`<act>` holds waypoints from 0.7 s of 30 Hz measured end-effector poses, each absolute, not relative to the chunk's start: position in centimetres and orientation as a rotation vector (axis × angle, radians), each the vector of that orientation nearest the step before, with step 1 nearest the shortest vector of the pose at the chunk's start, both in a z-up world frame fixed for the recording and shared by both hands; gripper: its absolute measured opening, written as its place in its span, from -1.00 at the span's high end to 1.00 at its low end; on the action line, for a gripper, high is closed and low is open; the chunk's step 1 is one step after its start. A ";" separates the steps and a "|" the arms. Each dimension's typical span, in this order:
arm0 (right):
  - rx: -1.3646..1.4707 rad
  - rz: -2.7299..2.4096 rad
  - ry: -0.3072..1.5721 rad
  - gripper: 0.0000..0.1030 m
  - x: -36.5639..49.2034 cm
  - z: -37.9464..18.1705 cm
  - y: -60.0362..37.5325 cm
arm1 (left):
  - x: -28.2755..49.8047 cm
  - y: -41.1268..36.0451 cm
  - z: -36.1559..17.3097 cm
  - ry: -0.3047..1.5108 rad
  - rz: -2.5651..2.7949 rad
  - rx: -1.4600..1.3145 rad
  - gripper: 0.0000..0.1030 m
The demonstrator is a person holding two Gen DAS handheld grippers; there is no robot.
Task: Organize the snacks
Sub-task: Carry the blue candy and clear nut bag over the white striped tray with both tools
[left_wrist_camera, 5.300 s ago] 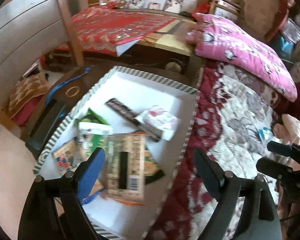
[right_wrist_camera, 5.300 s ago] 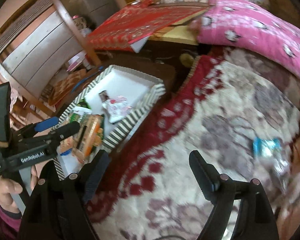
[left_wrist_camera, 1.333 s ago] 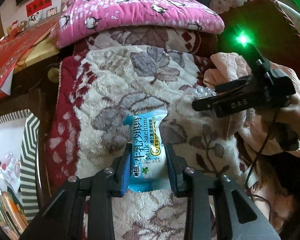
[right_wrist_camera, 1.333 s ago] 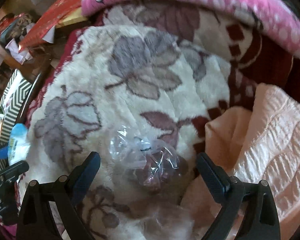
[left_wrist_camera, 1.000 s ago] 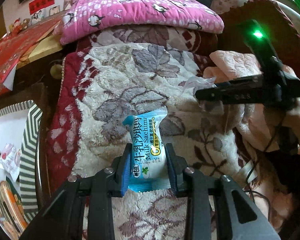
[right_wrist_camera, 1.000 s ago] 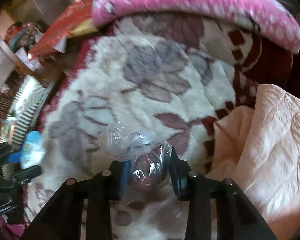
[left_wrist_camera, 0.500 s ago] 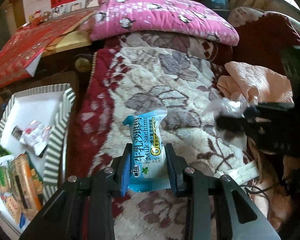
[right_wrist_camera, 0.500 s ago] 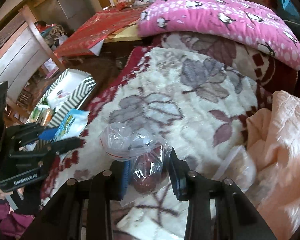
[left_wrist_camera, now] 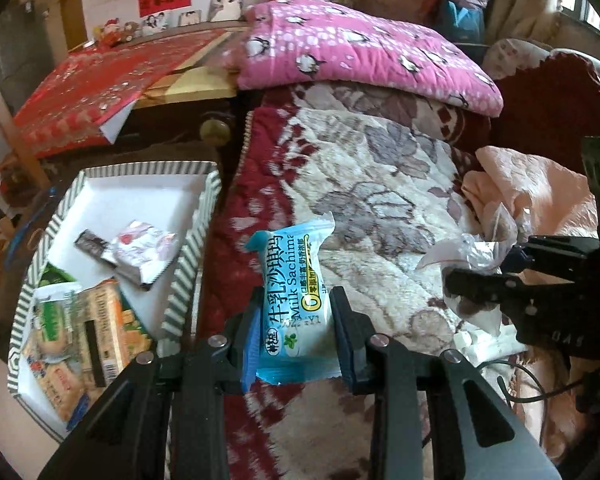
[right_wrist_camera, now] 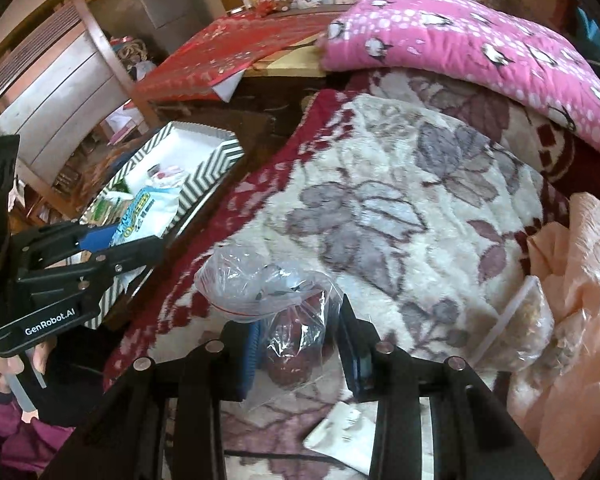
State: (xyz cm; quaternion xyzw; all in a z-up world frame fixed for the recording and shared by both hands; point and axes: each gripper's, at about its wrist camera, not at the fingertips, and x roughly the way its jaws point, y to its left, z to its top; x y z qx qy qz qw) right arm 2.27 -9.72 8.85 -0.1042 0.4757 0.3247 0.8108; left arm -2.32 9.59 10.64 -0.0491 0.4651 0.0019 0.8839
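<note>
A: Left gripper (left_wrist_camera: 296, 332)?
B: Clamped on blue snack pkt (left_wrist_camera: 292, 300), tilted down, fingers (left_wrist_camera: 346, 336) pressing both sides.
A: Right gripper (right_wrist_camera: 296, 344)?
B: Same, pinching clear bag (right_wrist_camera: 284, 312), angled down. Hand (right_wrist_camera: 8, 364) on left handle, lower left.

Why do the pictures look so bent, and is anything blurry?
Both wrist views are fisheye: edges curve, corners go black. Left view: the blue packet is sharp, the box slightly soft. Right view: the clear bag glints, the blanket is soft.
</note>
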 end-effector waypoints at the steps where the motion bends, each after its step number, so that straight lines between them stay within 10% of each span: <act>1: -0.230 0.702 1.016 0.28 2.1 9.0 -9.2 | -2.4 9.9 10.8 0.965 0.011 -0.107 0.40; 21: -0.331 0.809 1.009 0.28 0.7 9.8 -1.1 | -4.7 17.7 12.1 0.920 0.156 -0.191 0.40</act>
